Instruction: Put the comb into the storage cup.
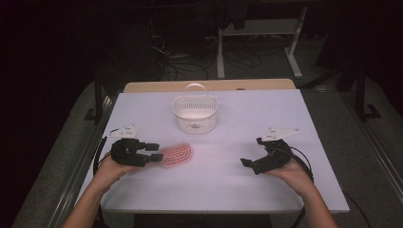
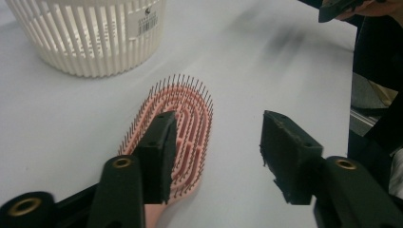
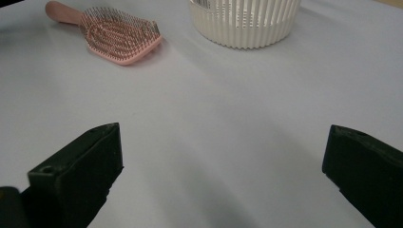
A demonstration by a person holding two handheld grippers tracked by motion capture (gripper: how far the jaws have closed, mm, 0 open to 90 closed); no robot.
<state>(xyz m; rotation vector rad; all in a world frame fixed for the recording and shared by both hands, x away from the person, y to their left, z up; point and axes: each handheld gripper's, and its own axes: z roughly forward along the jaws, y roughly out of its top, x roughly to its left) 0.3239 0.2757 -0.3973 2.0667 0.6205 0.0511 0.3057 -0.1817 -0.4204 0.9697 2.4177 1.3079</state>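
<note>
Forearms entered from the bottom of the high view, each hand holding a gripper over the white surface (image 1: pixel 228 180). Left gripper (image 1: pixel 153 151) sat at the handle end of a pink hairbrush (image 1: pixel 176 154), its jaws spread and empty; in the left gripper view one jaw overlapped the brush (image 2: pixel 187 118) near its neck while the other stood clear to the side, though whether that jaw touched the brush could not be told. Brush lay bristles up on the surface, long axis running from the left gripper toward the table centre, head pointing away from the jaws. Right gripper (image 1: pixel 252 156) rested well apart on the other side, jaws likewise spread wide and holding nothing. White slatted basket (image 1: pixel 195 114) stood beyond the brush, near the far edge. Left hand (image 1: pixel 110 170) was plainly the nearer; a grasp would likely call for centring both jaws across the handle.
</note>
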